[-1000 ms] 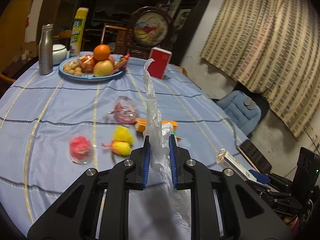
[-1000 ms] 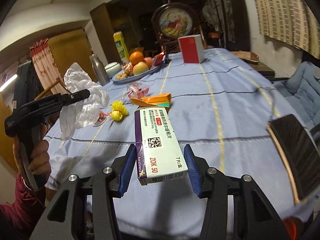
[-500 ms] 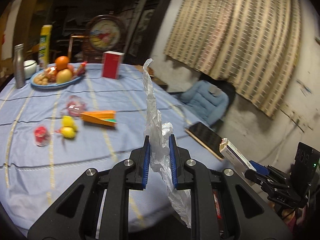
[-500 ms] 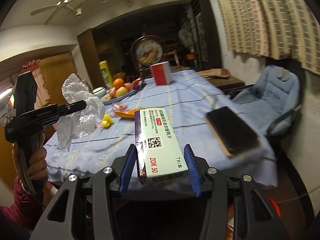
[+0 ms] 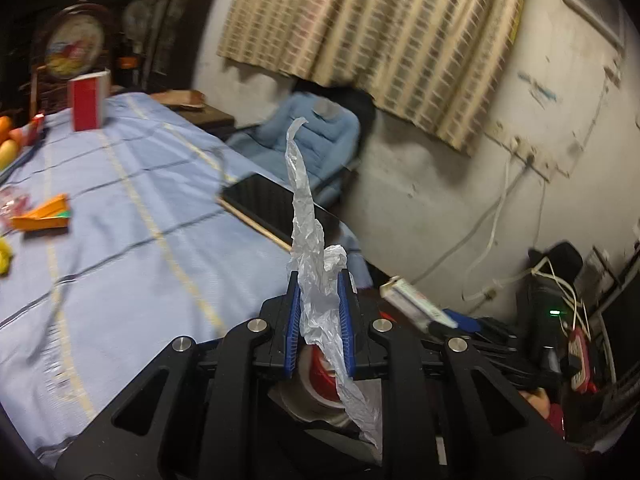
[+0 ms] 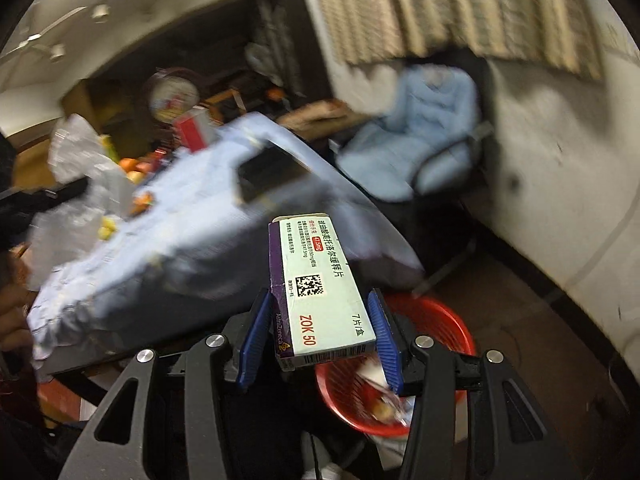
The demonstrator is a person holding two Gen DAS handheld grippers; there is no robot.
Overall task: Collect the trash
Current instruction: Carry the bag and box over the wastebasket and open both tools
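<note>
My left gripper [image 5: 319, 285] is shut on a crumpled strip of clear plastic wrap [image 5: 304, 208] that sticks up past the fingertips and hangs down behind them. My right gripper [image 6: 318, 297] is shut on a white and purple medicine box [image 6: 320, 292], its blue pads on the box's long sides. A red trash basket [image 6: 440, 320] with some litter in it stands on the floor right under the right gripper. Part of the basket [image 5: 320, 372] shows below the left jaws. In the left wrist view the medicine box [image 5: 408, 299] hangs low to the right.
The table with its blue cloth [image 5: 120, 220] lies to the left, a black flat slab [image 5: 264, 204] at its near edge. An orange wrapper [image 5: 44, 216] and a red box [image 5: 86, 100] are on it. A blue padded chair [image 5: 320, 136] stands by the wall.
Both grippers swung right, off the table and down toward the floor by the wall, each keeping its load. The red basket has come into view under them.
</note>
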